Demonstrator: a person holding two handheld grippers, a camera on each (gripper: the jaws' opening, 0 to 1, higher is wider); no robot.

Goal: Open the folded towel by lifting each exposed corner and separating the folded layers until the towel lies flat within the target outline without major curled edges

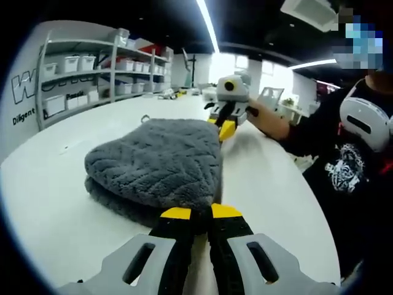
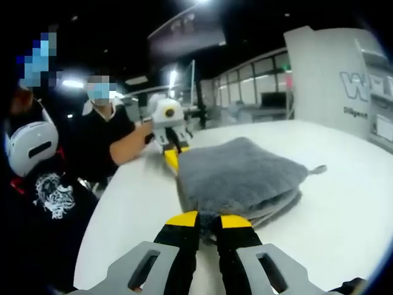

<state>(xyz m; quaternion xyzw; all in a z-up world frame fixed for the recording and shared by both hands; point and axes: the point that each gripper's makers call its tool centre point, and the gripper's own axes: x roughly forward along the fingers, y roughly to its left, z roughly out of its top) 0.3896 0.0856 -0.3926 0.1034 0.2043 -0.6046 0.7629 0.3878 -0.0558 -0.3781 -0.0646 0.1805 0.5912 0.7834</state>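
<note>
Grey towel held at two opposite corners, not yet opened.

Yellow-tipped jaws of the left gripper (image 1: 203, 212) stand narrow and pinch the near corner of the towel (image 1: 159, 161); the right gripper (image 2: 207, 220) does the same at the other end, closed on a corner. Each gripper faces the other across the folded towel, probably so the top layer can be lifted and pulled apart evenly. Folded layers show stacked at the edge. It lies on the white table (image 1: 55, 203).
</note>
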